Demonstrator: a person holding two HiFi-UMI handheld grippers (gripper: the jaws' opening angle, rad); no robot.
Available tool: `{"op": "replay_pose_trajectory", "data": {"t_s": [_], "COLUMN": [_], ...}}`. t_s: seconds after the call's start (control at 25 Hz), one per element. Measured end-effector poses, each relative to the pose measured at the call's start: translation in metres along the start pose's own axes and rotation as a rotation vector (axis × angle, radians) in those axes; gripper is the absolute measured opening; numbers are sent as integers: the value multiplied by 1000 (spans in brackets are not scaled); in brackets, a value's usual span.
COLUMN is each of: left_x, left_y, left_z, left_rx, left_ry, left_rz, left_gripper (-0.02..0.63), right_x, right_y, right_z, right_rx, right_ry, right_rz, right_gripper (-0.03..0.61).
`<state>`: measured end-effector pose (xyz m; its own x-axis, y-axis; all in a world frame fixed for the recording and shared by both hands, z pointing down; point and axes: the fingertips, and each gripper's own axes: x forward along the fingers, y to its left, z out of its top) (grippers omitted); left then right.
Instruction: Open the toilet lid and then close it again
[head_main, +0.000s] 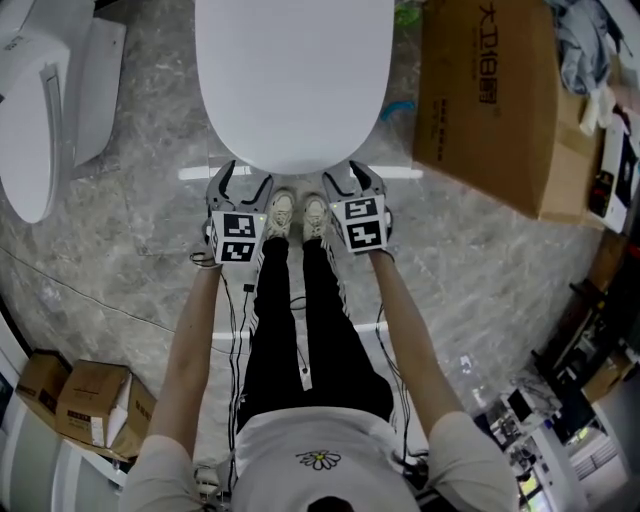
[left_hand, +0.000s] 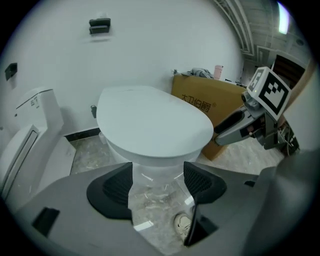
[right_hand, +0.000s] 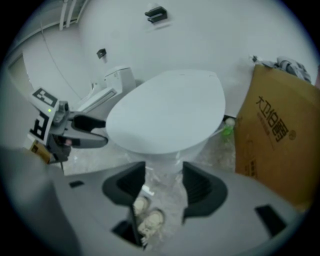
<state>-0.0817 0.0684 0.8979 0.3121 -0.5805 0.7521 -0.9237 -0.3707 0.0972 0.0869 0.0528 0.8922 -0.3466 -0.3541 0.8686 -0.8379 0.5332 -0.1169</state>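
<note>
Two grippers, both gaping w/ nothing between the pads. The left gripper (head_main: 243, 180) and right gripper (head_main: 350, 178) hang low, side by side, just in front of the white oval plastic toilet lid (head_main: 292, 80). Neither touches it. Each gripper view shows only grey marbled floor (head_main: 470, 270) and the person's pale trainers (head_main: 295, 215) in the gap.

Progress: the lid lies flat down on its bowl (left_hand: 150, 162), fully shut. The pics don't say whether the open-and-close has been run or not. Judging by empty jaws parked under the front rim, I'd read it as the start, w/ both the lift and the lowering left to do, but the same pose would fit a finished job too.

Edges & room: the lid's front rim overhangs the bowl a little, so there's a lip to hook from below, prob. the easiest spot to get at. The lid hinges at the back, toward the white wall (left_hand: 150, 45), so it would swing up that way, and nothing shows above it. On the right a brown cardboard box (head_main: 490, 100) stands near the bowl, so the right gripper has less sideways slack. On the left a second white toilet (head_main: 40, 110) sits further off, w/ bare floor between. The trainers stand close in front of the bowl.
</note>
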Motion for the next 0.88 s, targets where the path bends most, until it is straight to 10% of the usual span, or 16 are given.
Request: {"op": "replay_pose_trajectory", "data": {"t_s": [0.88], "left_x": [3], "left_y": [-2], "left_z": [15], "left_rx": [53], "left_ry": [11], "left_rz": [-3], "left_gripper": [321], "right_x": [3], "right_y": [0], "right_z": [12], "right_rx": [-65], "right_ry": [21], "right_rz": [46], "right_gripper": [183]}}
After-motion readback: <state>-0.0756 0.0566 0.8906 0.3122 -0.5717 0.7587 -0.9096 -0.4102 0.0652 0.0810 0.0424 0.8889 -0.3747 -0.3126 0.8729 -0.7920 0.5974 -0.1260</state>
